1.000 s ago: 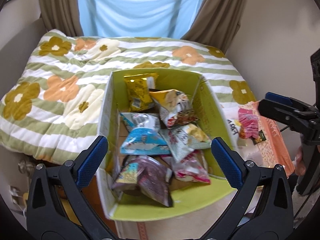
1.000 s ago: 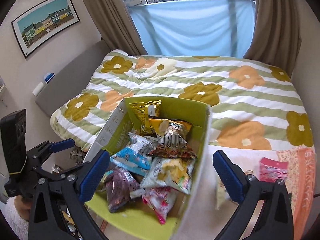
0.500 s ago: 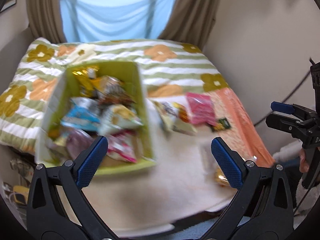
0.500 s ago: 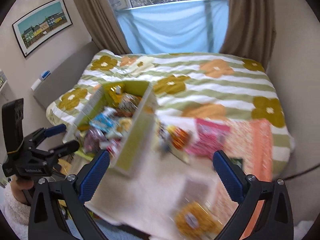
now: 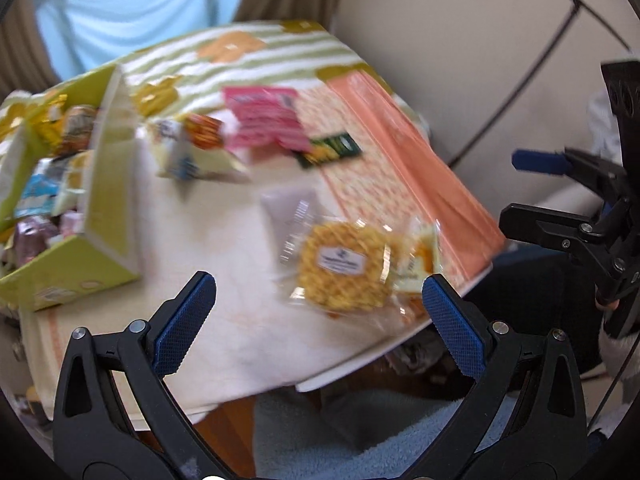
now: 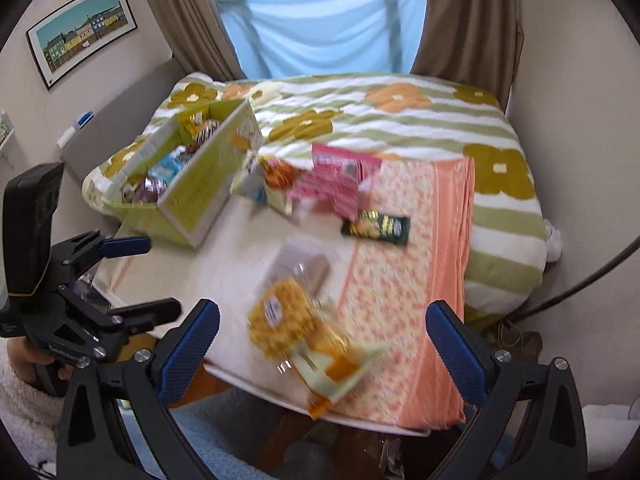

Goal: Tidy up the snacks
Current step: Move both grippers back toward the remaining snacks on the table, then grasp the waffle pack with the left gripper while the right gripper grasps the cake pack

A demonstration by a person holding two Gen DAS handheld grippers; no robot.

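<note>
The bed with its flower-and-stripe quilt (image 6: 400, 120) fills the background; in front of it lies a table under a cream and orange cloth (image 6: 400, 300). At the table's far left corner stands your green cardboard box (image 6: 200, 196), already packed with snack bags. Loose on the cloth beside it lie a pink packet (image 6: 336, 184), a white-and-orange bag (image 6: 268, 180) touching the box's right wall, and a dark green bar (image 6: 378, 226); nearer you sit a round waffle in clear wrap (image 5: 344, 270), bearing a white label too blurred to read, and a yellow pouch (image 6: 332, 364) at the table's near edge. No writing is legible anywhere. Your left gripper (image 5: 320, 308) and right gripper (image 6: 322, 332) both hover above the near edge, jaws spread wide, holding nothing.
</note>
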